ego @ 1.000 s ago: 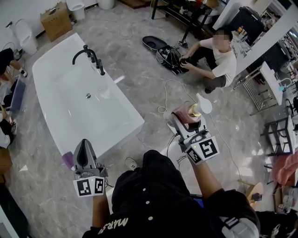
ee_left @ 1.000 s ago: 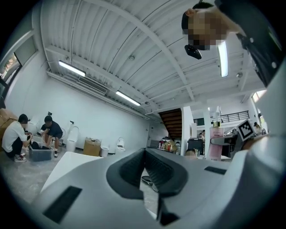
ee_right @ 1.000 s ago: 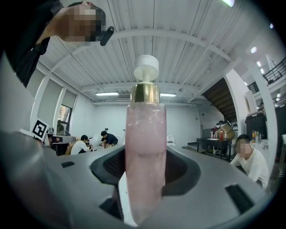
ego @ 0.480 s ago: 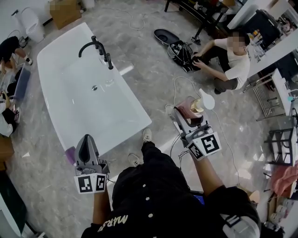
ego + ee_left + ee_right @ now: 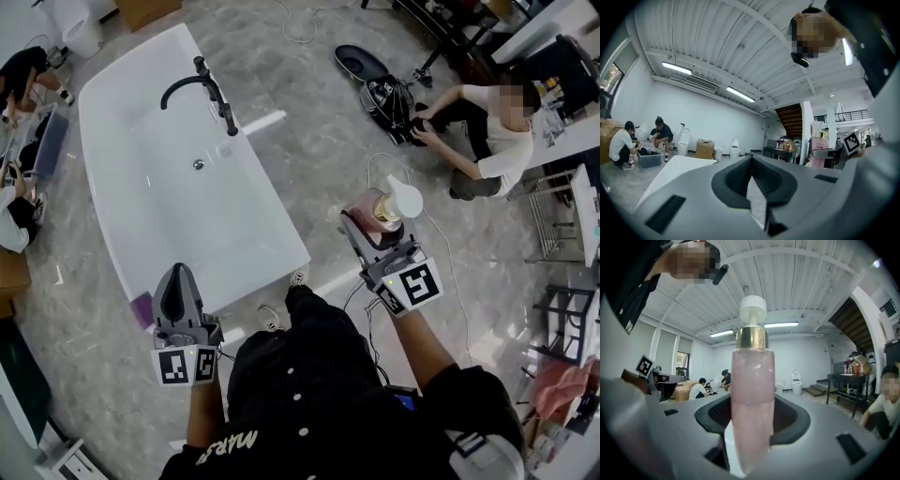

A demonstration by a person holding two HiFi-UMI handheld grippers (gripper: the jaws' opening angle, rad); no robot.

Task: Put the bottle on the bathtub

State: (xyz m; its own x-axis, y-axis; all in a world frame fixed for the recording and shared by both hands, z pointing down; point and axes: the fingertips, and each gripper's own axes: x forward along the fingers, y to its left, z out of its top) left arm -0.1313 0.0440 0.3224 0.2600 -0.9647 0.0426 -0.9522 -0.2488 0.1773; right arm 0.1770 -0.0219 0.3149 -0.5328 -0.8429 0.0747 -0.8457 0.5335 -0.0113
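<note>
A pink pump bottle (image 5: 382,212) with a gold collar and white pump head stands upright in my right gripper (image 5: 367,223), which is shut on it above the marble floor, right of the tub. In the right gripper view the bottle (image 5: 752,394) fills the middle between the jaws of the right gripper (image 5: 750,432). The white bathtub (image 5: 272,225) with a black faucet (image 5: 204,86) lies ahead to the left. My left gripper (image 5: 176,286) is shut and empty, hovering just short of the tub's near corner. In the left gripper view the left gripper (image 5: 752,185) points over the tub rim (image 5: 670,168).
A person (image 5: 492,117) sits on the floor at upper right beside a black bag (image 5: 392,96), with a white cable (image 5: 375,169) trailing toward me. More people (image 5: 21,70) crouch at far left. A purple object (image 5: 141,307) lies by the tub's near corner. Metal racks (image 5: 562,206) stand at right.
The tub and floor have shifted toward me and rightward in the head view as I stepped closer. The right gripper still holds the bottle; the left stays shut.
</note>
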